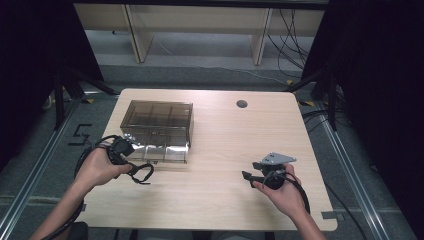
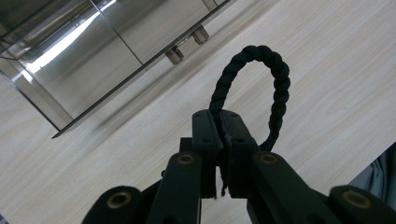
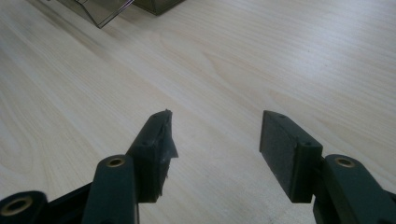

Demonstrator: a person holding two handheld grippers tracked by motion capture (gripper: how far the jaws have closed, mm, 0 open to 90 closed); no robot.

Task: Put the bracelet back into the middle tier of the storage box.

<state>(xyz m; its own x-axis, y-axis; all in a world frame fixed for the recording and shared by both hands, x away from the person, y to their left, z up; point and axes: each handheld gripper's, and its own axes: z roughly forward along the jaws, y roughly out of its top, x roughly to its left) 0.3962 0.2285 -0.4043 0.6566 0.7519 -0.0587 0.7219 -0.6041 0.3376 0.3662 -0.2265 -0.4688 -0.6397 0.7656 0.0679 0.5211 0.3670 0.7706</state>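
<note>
A black twisted rope loop (image 2: 275,88) sticks out beyond my left gripper (image 2: 219,121), whose jaws are shut on it. From the high view the same rope loop (image 1: 142,172) hangs just in front of a smoky clear plastic drawer box (image 1: 157,122), with the left gripper (image 1: 131,167) held at the box's front left corner. The box's drawer (image 1: 160,152) is pulled out toward me; its clear front with small clips (image 2: 175,54) is seen in the left gripper view. My right gripper (image 3: 215,140) is open over bare wood, at the table's right front (image 1: 248,176).
The light wooden table (image 1: 220,135) has a round cable hole (image 1: 242,104) at the back. Black curtains and metal floor rails flank it. A wooden bench frame (image 1: 200,30) stands on the floor beyond the table.
</note>
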